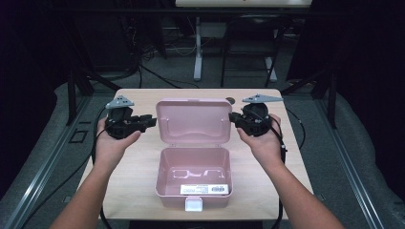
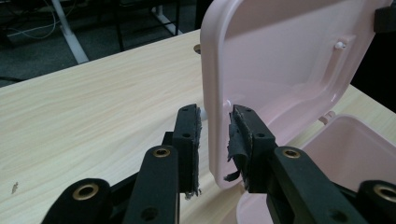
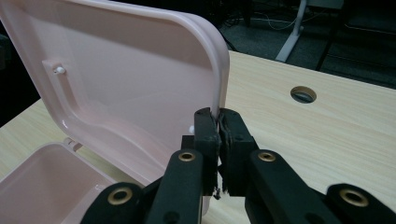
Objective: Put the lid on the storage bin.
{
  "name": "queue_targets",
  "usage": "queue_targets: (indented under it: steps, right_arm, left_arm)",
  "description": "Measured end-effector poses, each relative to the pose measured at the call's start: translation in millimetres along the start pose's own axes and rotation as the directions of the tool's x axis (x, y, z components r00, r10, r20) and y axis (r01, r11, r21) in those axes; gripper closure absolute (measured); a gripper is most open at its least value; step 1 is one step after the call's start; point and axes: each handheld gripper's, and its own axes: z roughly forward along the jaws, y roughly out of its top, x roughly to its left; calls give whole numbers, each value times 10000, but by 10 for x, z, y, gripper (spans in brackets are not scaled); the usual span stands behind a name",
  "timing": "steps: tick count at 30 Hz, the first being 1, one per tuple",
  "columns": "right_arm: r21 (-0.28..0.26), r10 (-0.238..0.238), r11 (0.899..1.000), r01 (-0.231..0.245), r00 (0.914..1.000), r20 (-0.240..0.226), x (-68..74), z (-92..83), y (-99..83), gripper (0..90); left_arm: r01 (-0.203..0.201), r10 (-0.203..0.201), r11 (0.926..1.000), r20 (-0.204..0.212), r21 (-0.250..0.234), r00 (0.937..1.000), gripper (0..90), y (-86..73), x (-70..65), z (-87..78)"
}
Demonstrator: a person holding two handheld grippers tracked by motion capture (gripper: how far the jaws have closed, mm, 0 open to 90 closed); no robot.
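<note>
pink plastic, lid up: a box [image 1: 193,183] sits open at the middle of a pale wood table [image 1: 143,162], its lid [image 1: 193,119] standing upright from the far edge and its white latch [image 1: 194,204] facing the person. at the left of the high view, the left gripper [image 1: 152,120] is held level in the left hand [image 1: 114,143], its jaws pointing at the lid's left edge. in the left gripper view the lid's rim [image 2: 212,116] stands between the two black jaws, which are parted, with a gap on each side of the rim; the pads do not press on it, and the worn pad [image 2: 236,144] on the right jaw hangs in tatters. inside the box, a white barcode label [image 1: 204,189] lies on the floor near the front wall. at the right, the right gripper [image 1: 232,117] is held in the right hand [image 1: 262,140] and meets the lid's right edge. in the right gripper view its jaws are pinched tight on the lid's rim [image 3: 220,84], pads against both faces. a round hole [image 3: 303,94] shows in the table beyond it. cables trail from both grippers off the near edge.
</note>
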Motion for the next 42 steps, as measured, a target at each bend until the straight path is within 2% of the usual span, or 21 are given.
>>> queue_targets:
  steps: [7,12,16,25,36,42]
  right_arm:
    - [-9,-35,10000,35,10000,-24,6,-18,-6,863]
    - [-35,-62,10000,62,10000,-54,11,-33,-17,863]
    - [-43,-78,10000,78,10000,-60,17,-43,-21,864]
    - [-90,-80,9999,79,9999,-66,23,-56,-33,863]
    - [-147,17,9999,-18,10000,-94,26,-89,34,850]
    - [-221,-71,9997,71,10000,-29,52,-139,59,849]
  left_arm:
    - [-172,171,9998,-100,-124,9998,751,87,-42,27]
    - [-190,185,9996,-239,-203,9995,756,134,-57,41]
    - [-102,98,9997,-189,-215,9998,754,156,-54,62]
    - [-111,103,9995,-292,-290,9995,832,163,-85,49]
    - [-113,106,9995,-224,-310,9997,838,149,-110,11]
    - [-262,257,9993,-195,-269,9995,840,138,-143,-38]
